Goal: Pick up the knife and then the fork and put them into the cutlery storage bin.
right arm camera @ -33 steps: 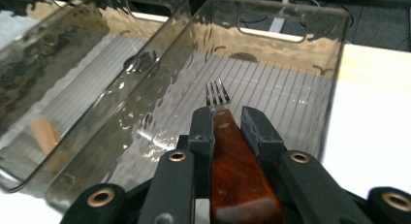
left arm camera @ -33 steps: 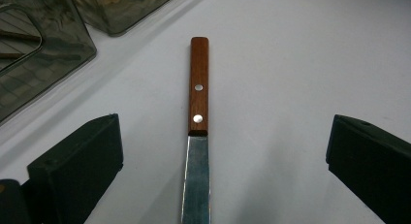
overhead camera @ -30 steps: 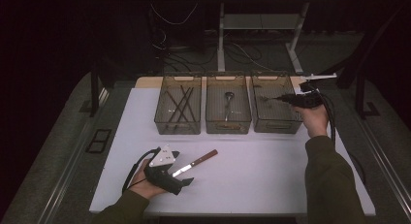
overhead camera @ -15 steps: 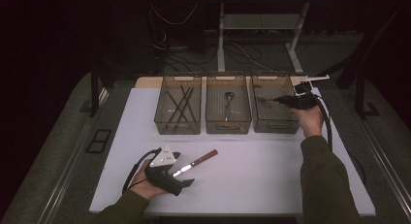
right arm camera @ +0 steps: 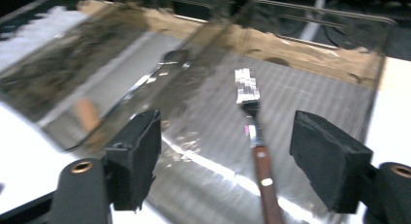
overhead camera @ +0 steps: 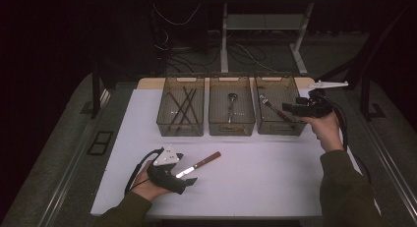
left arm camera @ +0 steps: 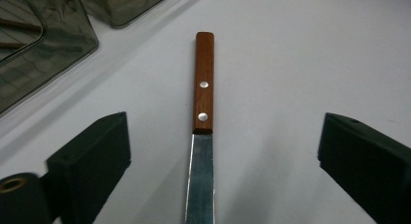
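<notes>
A knife with a wooden handle (overhead camera: 206, 161) (left arm camera: 204, 83) lies on the white table (overhead camera: 275, 178). My left gripper (overhead camera: 189, 178) (left arm camera: 223, 124) rests at its blade end. The jaws stand wide on either side of the blade without touching it, though they have just been closing a little. A fork (overhead camera: 271, 107) (right arm camera: 247, 90) with a wooden handle lies in the right bin (overhead camera: 275, 78). My right gripper (overhead camera: 287, 109) (right arm camera: 225, 120) hovers at that bin's right side. Its jaws have just been opening, and nothing is gripped between them.
Three see-through bins stand in a row at the back of the table. The left bin (overhead camera: 179, 131) holds several dark sticks (overhead camera: 183, 105). A spoon (overhead camera: 231, 101) (right arm camera: 167, 59) lies in the middle bin (overhead camera: 231, 131). Table legs and cables stand behind on the dark floor.
My right gripper has opened and drawn back to the right of the right bin. The fork it held now lies in the bin. The left hand has stayed put by the knife.
</notes>
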`<state>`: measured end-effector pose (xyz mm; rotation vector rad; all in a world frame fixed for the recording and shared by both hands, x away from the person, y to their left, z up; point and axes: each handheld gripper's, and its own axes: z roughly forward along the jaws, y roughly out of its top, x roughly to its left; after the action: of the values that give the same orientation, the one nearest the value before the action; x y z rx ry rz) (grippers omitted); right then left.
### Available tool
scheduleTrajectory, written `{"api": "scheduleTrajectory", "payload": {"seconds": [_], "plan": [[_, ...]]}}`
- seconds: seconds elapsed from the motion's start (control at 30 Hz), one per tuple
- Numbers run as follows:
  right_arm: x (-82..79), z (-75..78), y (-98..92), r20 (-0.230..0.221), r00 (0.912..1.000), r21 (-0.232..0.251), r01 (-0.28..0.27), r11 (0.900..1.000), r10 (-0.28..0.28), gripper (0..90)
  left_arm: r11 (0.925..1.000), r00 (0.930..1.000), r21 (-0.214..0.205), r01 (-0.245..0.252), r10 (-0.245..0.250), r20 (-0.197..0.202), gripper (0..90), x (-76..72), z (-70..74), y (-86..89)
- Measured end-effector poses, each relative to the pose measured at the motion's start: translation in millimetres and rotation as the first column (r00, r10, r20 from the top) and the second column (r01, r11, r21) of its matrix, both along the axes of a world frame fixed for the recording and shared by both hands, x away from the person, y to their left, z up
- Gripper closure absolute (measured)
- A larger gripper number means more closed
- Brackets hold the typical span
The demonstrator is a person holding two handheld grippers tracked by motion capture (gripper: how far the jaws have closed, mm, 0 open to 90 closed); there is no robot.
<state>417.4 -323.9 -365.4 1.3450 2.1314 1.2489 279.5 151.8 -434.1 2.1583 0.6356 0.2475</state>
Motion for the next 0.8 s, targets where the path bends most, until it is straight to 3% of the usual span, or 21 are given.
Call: {"api": "scheduleTrajectory", "payload": {"seconds": [0.23, 0.3, 0.47, 0.63, 0.8], "plan": [[-39.3, 2.3, 10.0, 0.034, 0.9943, -0.034, -0.100, 0.9944, 0.101, 21.1, 0.9994, 0.9995, 0.017, -0.030, 0.030, -0.006, 21.0, 14.8, 4.2, -2.6], [-49.8, 0.1, 11.7, 0.034, 0.9905, -0.012, -0.133, 0.9911, 0.133, 20.8, 0.9989, 0.9991, 0.022, -0.042, 0.042, -0.007, 25.5, 19.1, 4.9, -5.1], [-75.2, -10.3, 14.9, 0.051, 0.9808, 0.048, -0.190, 0.9805, 0.188, 20.2, 0.9982, 0.9995, 0.057, -0.017, 0.019, -0.025, 40.1, 26.1, 2.1, -12.1], [-97.3, -24.5, 19.2, 0.065, 0.9733, 0.052, -0.224, 0.9732, 0.220, 19.5, 0.9951, 0.9994, 0.098, 0.008, -0.005, -0.034, 52.9, 29.8, -2.6, -21.2], [-115.3, -39.6, 23.4, 0.078, 0.9712, 0.027, -0.228, 0.9733, 0.225, 18.4, 0.9905, 0.9986, 0.136, 0.022, -0.015, -0.051, 60.8, 30.1, -7.4, -26.6]]}}
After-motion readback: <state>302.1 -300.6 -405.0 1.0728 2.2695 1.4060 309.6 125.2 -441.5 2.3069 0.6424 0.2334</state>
